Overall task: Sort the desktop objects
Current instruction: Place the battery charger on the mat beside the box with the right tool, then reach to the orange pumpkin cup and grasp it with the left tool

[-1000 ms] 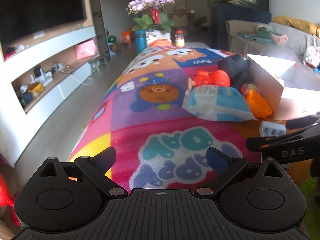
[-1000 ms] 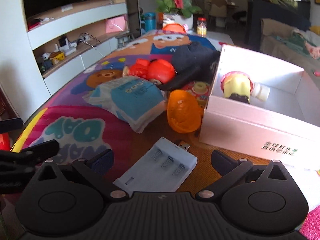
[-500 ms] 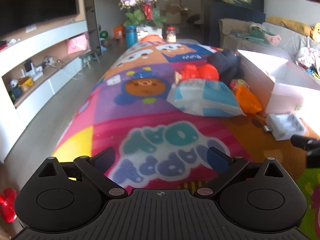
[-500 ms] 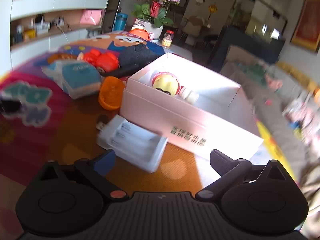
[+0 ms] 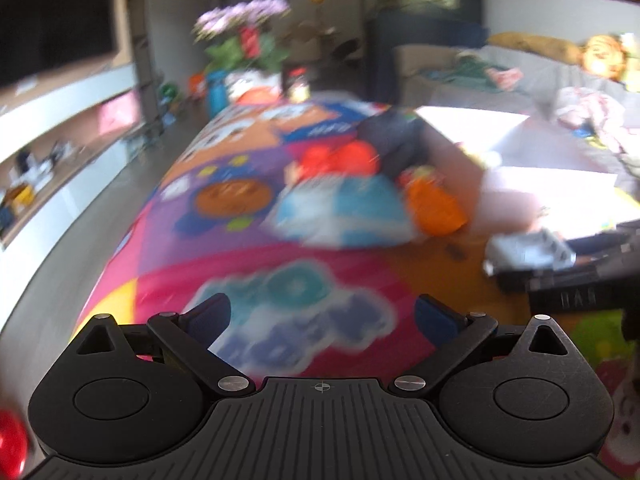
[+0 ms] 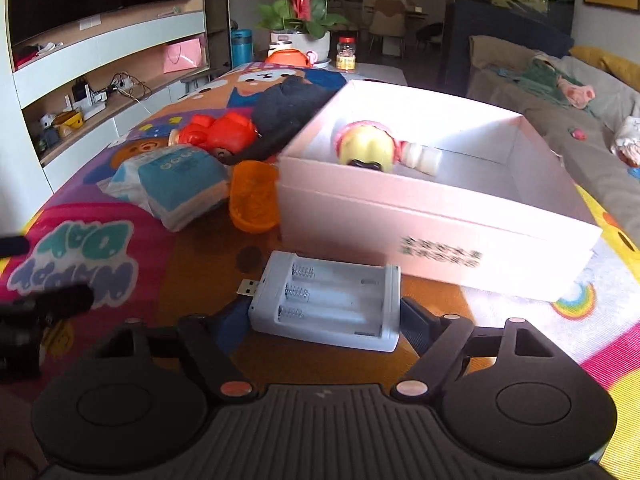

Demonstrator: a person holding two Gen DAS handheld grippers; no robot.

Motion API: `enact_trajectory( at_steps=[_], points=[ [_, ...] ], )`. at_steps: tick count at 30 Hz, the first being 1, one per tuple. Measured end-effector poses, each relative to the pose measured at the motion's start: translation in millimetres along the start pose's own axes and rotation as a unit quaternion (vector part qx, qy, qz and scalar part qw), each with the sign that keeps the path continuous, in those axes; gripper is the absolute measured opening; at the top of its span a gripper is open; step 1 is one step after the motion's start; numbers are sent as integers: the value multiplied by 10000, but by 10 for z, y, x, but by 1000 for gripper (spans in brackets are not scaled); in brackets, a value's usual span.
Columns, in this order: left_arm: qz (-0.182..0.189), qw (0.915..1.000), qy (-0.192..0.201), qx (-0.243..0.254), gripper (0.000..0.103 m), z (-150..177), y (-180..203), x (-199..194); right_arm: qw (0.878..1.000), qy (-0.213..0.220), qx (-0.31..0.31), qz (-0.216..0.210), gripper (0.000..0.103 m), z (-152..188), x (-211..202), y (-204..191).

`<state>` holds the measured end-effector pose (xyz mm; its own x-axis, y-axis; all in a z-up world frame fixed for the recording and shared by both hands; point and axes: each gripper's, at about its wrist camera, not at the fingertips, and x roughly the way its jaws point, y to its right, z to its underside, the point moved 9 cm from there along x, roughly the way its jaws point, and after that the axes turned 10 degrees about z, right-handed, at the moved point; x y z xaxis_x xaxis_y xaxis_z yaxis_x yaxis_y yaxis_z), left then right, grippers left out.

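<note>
Right now, right gripper (image 6: 324, 316) straddles white battery charger (image 6: 326, 304), jaws just been closing, pads at its short ends; contact looks made, though not certain. Charger lies flat on bright cartoon mat (image 6: 80, 256), just beside white cardboard box (image 6: 440, 216), likely its destination. Charger: hard moulded plastic, three spring-ended slots, USB plug jutting left. Box: smooth, open-topped, holds glossy round-headed doll (image 6: 370, 148). Soft wipes packet (image 6: 172, 180), translucent orange cup (image 6: 254, 196) wait near box. Left gripper (image 5: 322, 316) spread wide, empty, hovering over mat.
</note>
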<state>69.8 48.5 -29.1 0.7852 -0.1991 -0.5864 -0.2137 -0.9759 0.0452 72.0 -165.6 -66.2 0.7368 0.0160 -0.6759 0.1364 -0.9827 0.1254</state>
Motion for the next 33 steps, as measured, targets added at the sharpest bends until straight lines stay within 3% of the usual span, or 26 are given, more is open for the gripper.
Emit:
enact_trajectory(
  at_steps=[5,8,11,16,17,20,24,27,28,30,33],
  points=[
    [825,9950,241,504,101,-240,430,209,9988,66,160,453,80,263,-185,502],
    [1028,9921,169,699,101,-295,570,454,9970,67,445,637,94,395,-250,736],
    [746,9942,-19,771,101,-316,461,721,9946,89,818,629,100,404,-262,863],
    [-406,9974,-80,590,101,-394,-80,853,9947,-68,834,597,103,401,-161,833],
    [-468,9975,-39,536,101,-413,-143,821,9947,-70,835,597,103,397,-155,829],
    [-3,9983,234,536,101,-481,-106,658,9947,-74,835,602,103,403,-144,808],
    [723,9863,260,1457,101,-502,342,580,9947,-72,833,603,103,403,-139,809],
    [626,9738,193,2178,100,-480,636,709,9946,-71,842,598,103,405,-139,806],
    [615,9720,151,2262,92,-481,675,773,9946,-72,841,599,103,405,-138,806],
    [808,9732,-80,2152,81,-474,710,953,9946,-71,842,597,103,405,-139,806],
    [1185,9764,-390,1765,87,-441,702,1158,9945,-67,858,593,103,412,-146,807]
  ],
)
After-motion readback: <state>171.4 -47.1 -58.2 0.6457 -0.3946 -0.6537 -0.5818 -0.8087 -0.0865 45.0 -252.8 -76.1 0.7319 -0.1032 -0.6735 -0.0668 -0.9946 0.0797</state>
